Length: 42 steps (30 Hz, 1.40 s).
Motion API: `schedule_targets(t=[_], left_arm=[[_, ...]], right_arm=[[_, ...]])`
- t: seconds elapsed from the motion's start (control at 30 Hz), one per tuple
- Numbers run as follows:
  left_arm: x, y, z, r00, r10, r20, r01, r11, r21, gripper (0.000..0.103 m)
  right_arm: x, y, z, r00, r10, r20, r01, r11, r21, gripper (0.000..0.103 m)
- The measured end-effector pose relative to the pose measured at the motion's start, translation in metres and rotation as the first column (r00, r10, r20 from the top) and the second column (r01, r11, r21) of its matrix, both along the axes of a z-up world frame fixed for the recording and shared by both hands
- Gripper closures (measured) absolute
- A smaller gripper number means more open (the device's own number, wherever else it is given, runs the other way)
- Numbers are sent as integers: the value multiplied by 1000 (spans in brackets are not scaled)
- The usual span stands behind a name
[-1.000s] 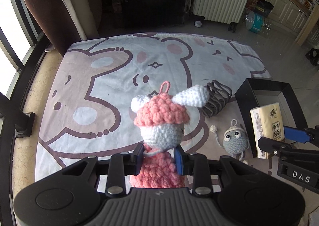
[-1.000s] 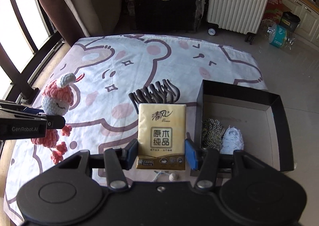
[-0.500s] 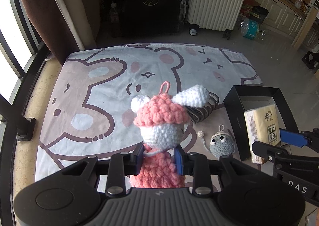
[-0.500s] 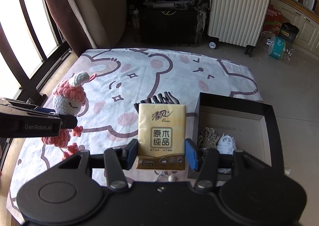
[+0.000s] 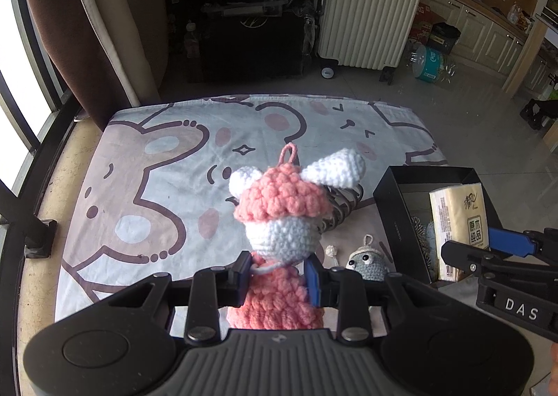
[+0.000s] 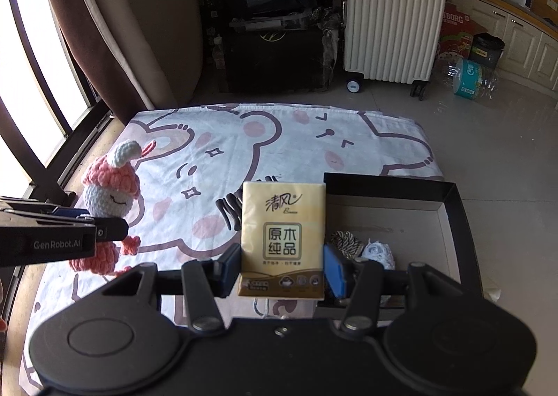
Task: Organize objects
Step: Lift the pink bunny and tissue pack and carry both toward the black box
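My left gripper is shut on a pink and white crochet doll and holds it above the bear-print sheet; the doll also shows in the right wrist view. My right gripper is shut on a yellow tissue pack, held upright near the left wall of a black box. The pack also shows in the left wrist view. The box holds a twisted cord bundle and a white crochet piece.
A small grey crochet mouse lies on the sheet beside the box. A black wire clip lies behind the pack. A white suitcase and dark luggage stand beyond the sheet. A window rail runs along the left.
Both grippers have risen and drawn back, so the sheet and box look smaller and lower. Each keeps its hold on its object.
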<state>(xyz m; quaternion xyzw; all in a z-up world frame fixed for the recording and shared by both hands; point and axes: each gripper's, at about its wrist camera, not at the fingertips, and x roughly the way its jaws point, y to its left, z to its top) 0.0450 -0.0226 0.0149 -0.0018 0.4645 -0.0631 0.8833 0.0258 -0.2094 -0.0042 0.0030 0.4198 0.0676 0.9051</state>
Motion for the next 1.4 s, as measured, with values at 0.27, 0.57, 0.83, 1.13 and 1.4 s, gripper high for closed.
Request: schedule_targets(t=[0.27, 0.57, 0.83, 1.13, 1.4], left_arm=[[3, -12, 10, 998, 17, 55, -15, 999, -38, 69], [10, -41, 18, 990, -17, 140, 30, 995, -96, 69], [21, -81, 14, 980, -73, 184, 97, 988, -123, 69], [34, -121, 3, 977, -105, 183, 146, 964, -223, 69], [46, -154, -15, 982, -122, 146, 165, 928, -335, 69]], right_arm=[[0, -20, 6, 997, -50, 60, 50, 999, 2, 51], [0, -54, 12, 981, -130, 141, 126, 991, 39, 51], [3, -94, 3, 963, -225, 147, 222, 974, 35, 51], [3, -132, -13, 945, -304, 121, 302, 953, 33, 51], [-3, -160, -19, 924, -364, 118, 364, 931, 29, 51]])
